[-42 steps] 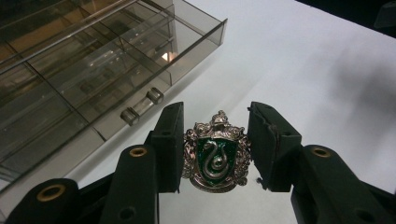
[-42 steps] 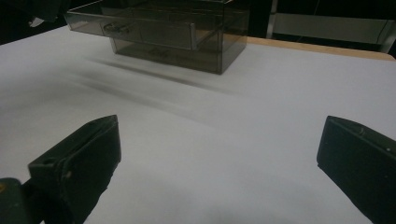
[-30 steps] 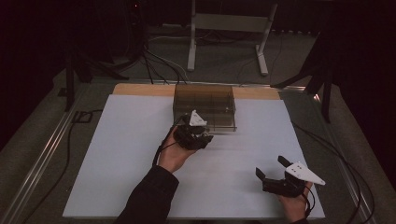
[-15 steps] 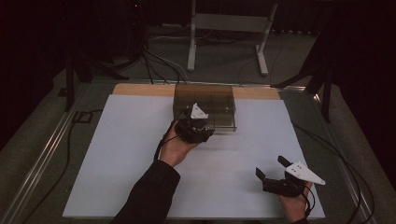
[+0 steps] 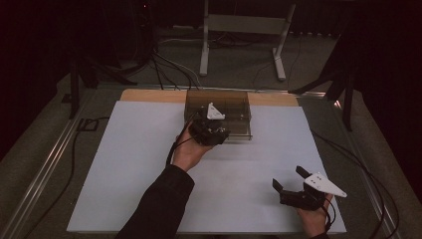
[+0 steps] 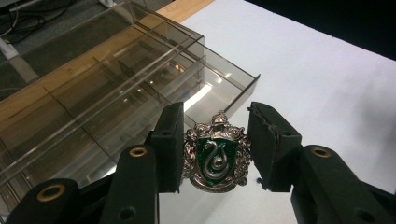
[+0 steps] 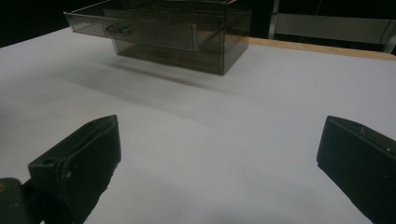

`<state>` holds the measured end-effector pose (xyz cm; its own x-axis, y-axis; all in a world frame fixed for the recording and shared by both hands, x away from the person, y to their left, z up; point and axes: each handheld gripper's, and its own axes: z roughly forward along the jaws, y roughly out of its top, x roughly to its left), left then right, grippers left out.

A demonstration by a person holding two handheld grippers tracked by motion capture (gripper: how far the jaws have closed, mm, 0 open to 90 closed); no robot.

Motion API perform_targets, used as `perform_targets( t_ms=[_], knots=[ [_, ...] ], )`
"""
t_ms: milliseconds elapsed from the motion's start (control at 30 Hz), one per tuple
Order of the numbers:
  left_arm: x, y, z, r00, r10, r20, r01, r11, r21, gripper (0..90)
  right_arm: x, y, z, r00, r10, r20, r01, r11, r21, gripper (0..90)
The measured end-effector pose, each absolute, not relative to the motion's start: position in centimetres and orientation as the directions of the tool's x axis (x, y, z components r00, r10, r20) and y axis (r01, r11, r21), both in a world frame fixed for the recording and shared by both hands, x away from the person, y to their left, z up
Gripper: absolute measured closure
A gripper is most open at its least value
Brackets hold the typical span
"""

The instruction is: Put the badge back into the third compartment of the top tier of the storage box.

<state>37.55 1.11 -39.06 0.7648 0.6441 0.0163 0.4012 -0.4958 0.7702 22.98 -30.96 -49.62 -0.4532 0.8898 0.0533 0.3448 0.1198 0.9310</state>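
At twelve o'clock from the left gripper (image 6: 215, 154), whose jaws clamp the crest badge (image 6: 215, 158), the open drawer (image 6: 140, 107) lies close, while the right gripper (image 5: 293, 185) gapes empty.

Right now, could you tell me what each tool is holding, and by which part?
The left tool grips a crest badge by its left and right edges, above the open drawer. The right tool stands open, holding nothing.

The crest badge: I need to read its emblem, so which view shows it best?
The left gripper view: the crest badge sits close up, clamped between the jaws, green shield and silver snake plain. In the high view the left gripper hides it.
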Motion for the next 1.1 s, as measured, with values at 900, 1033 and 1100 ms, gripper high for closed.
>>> perform_targets(
  t_ms=[900, 1033, 1100],
  knots=[
    [41.4, 0.0, -38.8, 0.752, 0.659, -0.019, 0.428, -0.466, 0.774, 58.5, 23.1, -30.9, -49.6, -0.46, 0.886, 0.053, 0.344, 0.123, 0.931, 0.0],
    [41.9, 0.1, -38.9, 0.747, 0.664, -0.034, 0.437, -0.452, 0.777, 58.5, 23.1, -30.9, -49.6, -0.459, 0.887, 0.054, 0.344, 0.121, 0.931, 0.0],
    [42.2, 0.2, -39.1, 0.747, 0.664, -0.041, 0.443, -0.449, 0.776, 58.5, 23.1, -30.9, -49.6, -0.461, 0.886, 0.053, 0.343, 0.123, 0.931, 0.1]
  ],
)
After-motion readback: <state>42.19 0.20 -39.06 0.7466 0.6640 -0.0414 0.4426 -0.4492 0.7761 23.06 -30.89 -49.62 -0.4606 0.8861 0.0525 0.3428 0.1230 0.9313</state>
